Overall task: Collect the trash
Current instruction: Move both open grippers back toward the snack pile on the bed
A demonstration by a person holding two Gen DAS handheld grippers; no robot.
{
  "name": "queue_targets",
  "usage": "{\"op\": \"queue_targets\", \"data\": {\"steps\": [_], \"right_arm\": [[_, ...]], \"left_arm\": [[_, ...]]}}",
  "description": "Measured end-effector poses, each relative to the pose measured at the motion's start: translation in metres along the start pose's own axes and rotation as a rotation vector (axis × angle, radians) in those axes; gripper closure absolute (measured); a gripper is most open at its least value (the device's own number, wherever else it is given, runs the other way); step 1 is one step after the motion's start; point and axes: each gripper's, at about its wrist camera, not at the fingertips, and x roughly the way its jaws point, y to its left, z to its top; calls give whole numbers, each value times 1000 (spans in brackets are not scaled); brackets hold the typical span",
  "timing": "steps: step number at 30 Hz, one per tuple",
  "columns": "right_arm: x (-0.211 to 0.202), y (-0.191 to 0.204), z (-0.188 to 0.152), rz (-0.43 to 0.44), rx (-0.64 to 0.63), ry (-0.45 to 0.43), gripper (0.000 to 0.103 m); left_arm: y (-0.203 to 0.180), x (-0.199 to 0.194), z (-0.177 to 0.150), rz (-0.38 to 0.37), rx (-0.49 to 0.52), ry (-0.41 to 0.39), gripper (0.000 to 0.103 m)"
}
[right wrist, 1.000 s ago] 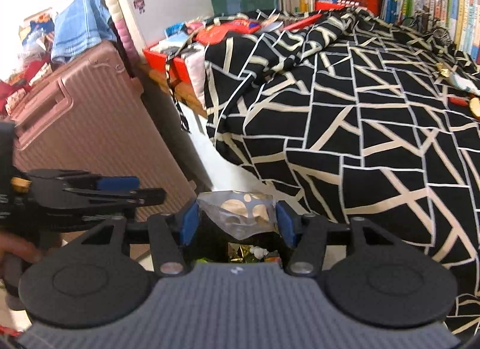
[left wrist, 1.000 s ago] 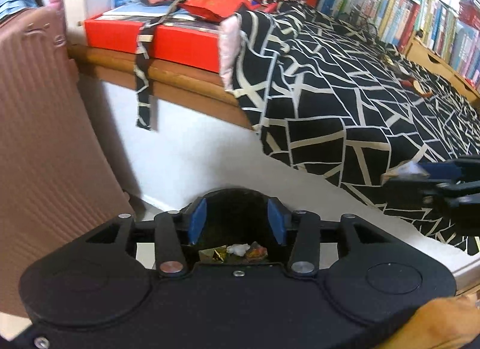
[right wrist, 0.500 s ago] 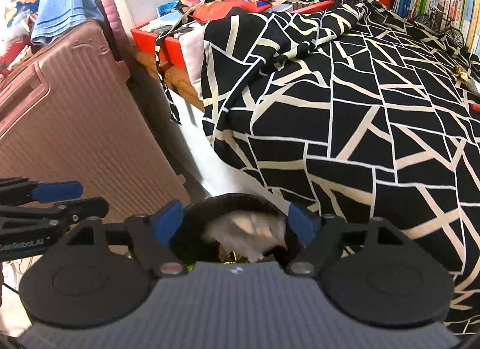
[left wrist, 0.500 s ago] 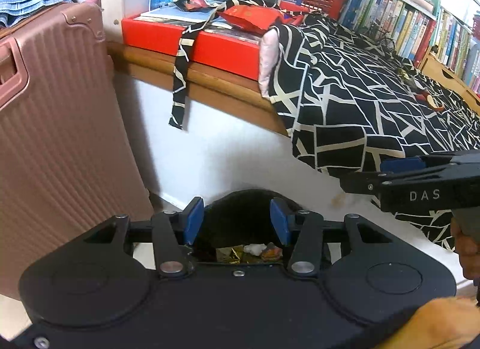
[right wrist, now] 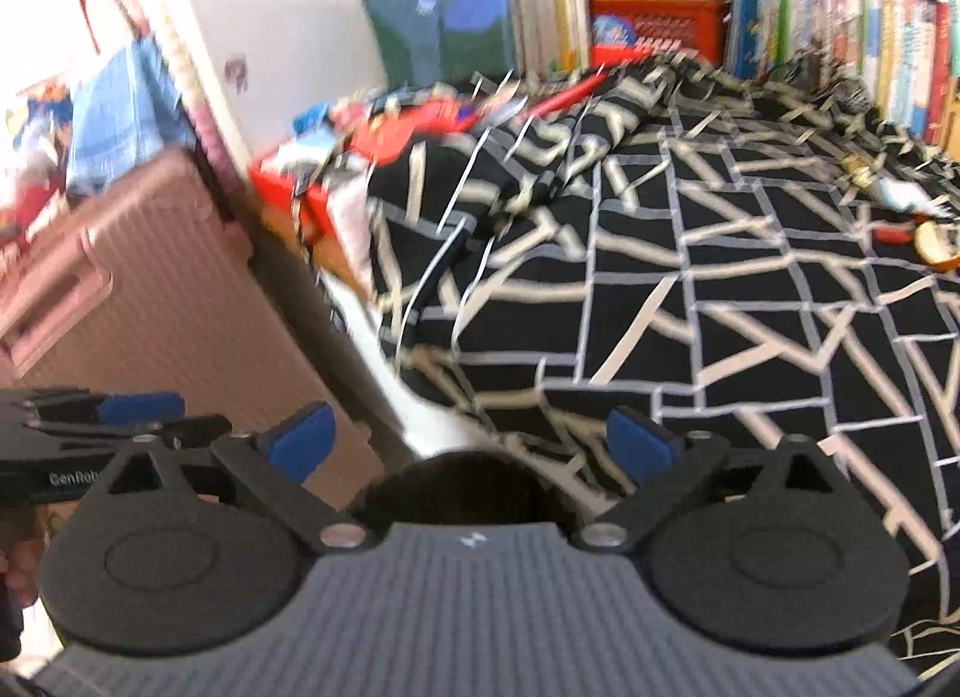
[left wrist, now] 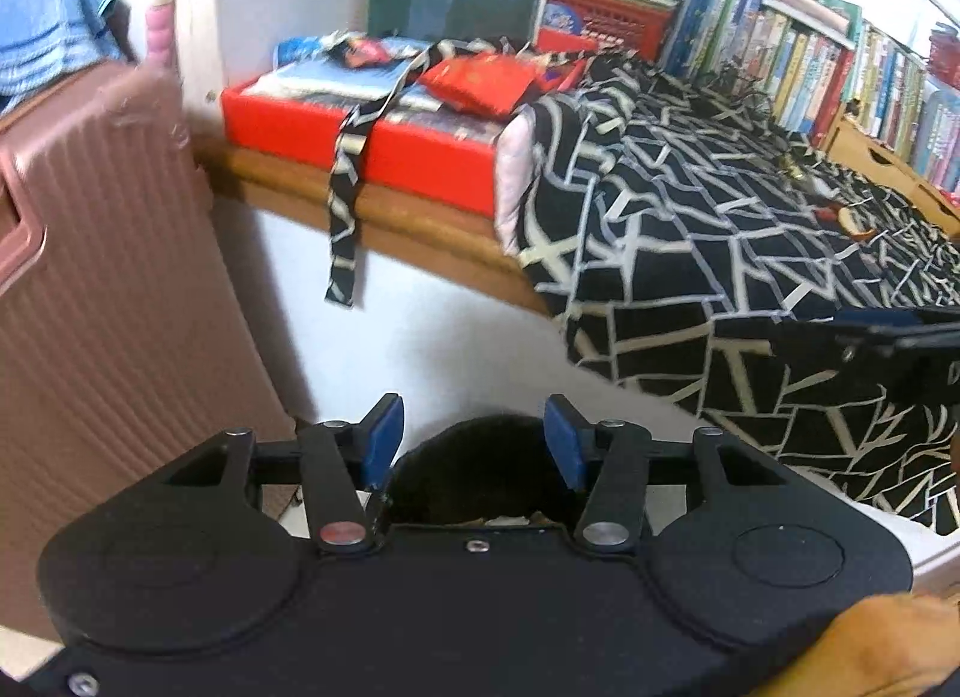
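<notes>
Right tool (right wrist: 471,445) jaws spread wide, just been opening, nothing between them; the piece looks dropped into the round black trash bin (right wrist: 462,487) right below. Left tool (left wrist: 474,436) jaws about half apart, pads touching nothing, over the same bin (left wrist: 480,469); a few scraps show at its bottom edge. Release step looks done.

To do the next step well: lift the right tool clear of the rim first, keep jaws wide. Left tool stays by the bin opening.

Next trash seems to be the small litter (right wrist: 900,196) far out on the black-and-cream patterned bedspread (right wrist: 690,277). Approach low, pinch only the litter, not the fabric. Pink ribbed suitcase (right wrist: 150,301) stands close on the left; swing away from it.
</notes>
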Motion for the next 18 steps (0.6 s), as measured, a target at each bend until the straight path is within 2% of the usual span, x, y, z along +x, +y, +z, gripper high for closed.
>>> {"op": "queue_targets", "data": {"steps": [3, 8, 12, 15, 18], "right_arm": [[-22, -7, 16, -11, 33, -53, 0], [-77, -24, 60, -9, 85, -163, 0], [-117, -45, 89, -51, 123, -220, 0], [-137, -67, 102, -88, 156, -250, 0], [-152, -92, 112, -118, 197, -273, 0]], "left_arm": [[-10, -14, 20, -35, 16, 7, 53], [-39, -54, 69, -146, 101, -42, 52], [-80, -88, 107, -177, 251, -130, 56], [-108, -102, 130, -245, 301, -169, 55], [-137, -107, 149, -260, 346, -188, 55]]}}
